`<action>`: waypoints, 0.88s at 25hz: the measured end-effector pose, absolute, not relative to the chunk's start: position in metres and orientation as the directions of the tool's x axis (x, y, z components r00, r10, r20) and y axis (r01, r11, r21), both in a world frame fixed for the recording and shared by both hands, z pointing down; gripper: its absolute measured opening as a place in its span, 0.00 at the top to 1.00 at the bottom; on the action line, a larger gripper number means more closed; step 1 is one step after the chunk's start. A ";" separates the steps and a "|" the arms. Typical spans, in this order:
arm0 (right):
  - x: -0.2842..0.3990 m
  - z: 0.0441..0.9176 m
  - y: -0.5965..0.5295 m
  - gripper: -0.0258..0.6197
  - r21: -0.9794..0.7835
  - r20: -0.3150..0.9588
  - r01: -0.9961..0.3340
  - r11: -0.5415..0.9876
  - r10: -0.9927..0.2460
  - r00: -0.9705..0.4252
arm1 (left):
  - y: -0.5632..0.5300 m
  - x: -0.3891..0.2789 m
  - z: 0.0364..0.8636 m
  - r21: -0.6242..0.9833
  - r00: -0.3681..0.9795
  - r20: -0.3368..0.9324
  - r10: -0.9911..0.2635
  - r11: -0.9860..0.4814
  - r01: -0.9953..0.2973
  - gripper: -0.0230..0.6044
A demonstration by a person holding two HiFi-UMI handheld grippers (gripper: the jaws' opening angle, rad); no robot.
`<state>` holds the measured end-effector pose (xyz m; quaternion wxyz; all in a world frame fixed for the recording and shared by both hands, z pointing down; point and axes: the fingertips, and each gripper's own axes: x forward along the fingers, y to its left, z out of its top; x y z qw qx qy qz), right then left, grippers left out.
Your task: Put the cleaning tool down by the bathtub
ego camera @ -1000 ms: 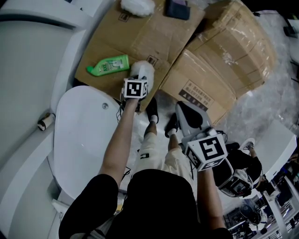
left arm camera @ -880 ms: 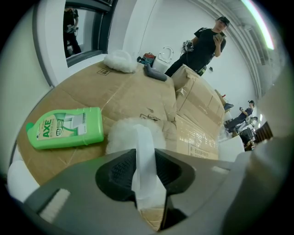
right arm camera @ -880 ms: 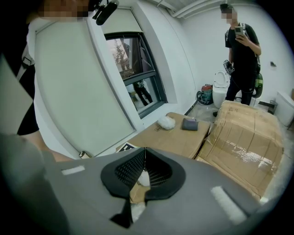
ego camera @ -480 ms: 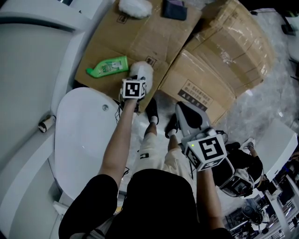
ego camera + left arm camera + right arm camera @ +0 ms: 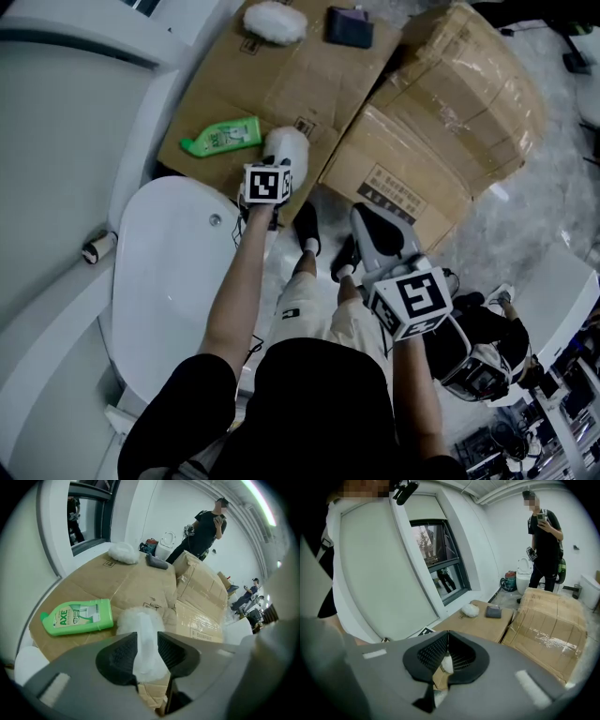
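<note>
The cleaning tool, a white fluffy pad (image 5: 286,148), lies on flattened cardboard (image 5: 272,84) beside the white bathtub (image 5: 169,281). My left gripper (image 5: 277,171) hangs just above the pad's near end. In the left gripper view the pad (image 5: 140,623) shows in the gap between the jaws of the left gripper (image 5: 146,637). The jaws have just been opening and stand apart, and the pads do not press on it. My right gripper (image 5: 367,223) is held lower right over the floor. In its own view the right gripper (image 5: 448,635) has its jaws together on nothing.
A green detergent bottle (image 5: 223,137) lies on the cardboard left of the pad. A second white fluffy pad (image 5: 274,21) and a dark pouch (image 5: 349,26) lie at the cardboard's far end. A taped box (image 5: 450,103) stands to the right. A person (image 5: 206,527) stands beyond.
The left gripper has lifted a little off the white pad, which stays on the cardboard. The right gripper has kept still.
</note>
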<state>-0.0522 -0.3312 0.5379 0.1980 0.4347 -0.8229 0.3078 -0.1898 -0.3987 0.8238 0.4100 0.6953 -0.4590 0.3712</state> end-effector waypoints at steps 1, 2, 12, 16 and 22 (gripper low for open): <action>-0.052 0.535 -0.330 0.95 -0.335 0.590 -0.836 0.434 -0.595 -0.545 | -0.398 -0.190 0.820 0.227 0.301 0.892 -0.337 -0.242 -0.943 0.75; -0.052 0.533 -0.329 0.95 -0.335 0.587 -0.835 0.436 -0.597 -0.547 | -0.396 -0.190 0.816 0.226 0.300 0.891 -0.342 -0.241 -0.944 0.75; -0.042 0.510 -0.309 0.95 -0.329 0.547 -0.815 0.477 -0.608 -0.576 | -0.368 -0.182 0.788 0.231 0.293 0.889 -0.353 -0.207 -0.951 0.77; -0.034 0.501 -0.297 0.95 -0.326 0.533 -0.805 0.496 -0.606 -0.590 | -0.354 -0.175 0.774 0.231 0.287 0.882 -0.373 -0.188 -0.955 0.78; -0.016 0.487 -0.275 0.95 -0.318 0.517 -0.789 0.526 -0.601 -0.609 | -0.327 -0.159 0.755 0.232 0.275 0.876 -0.397 -0.153 -0.961 0.79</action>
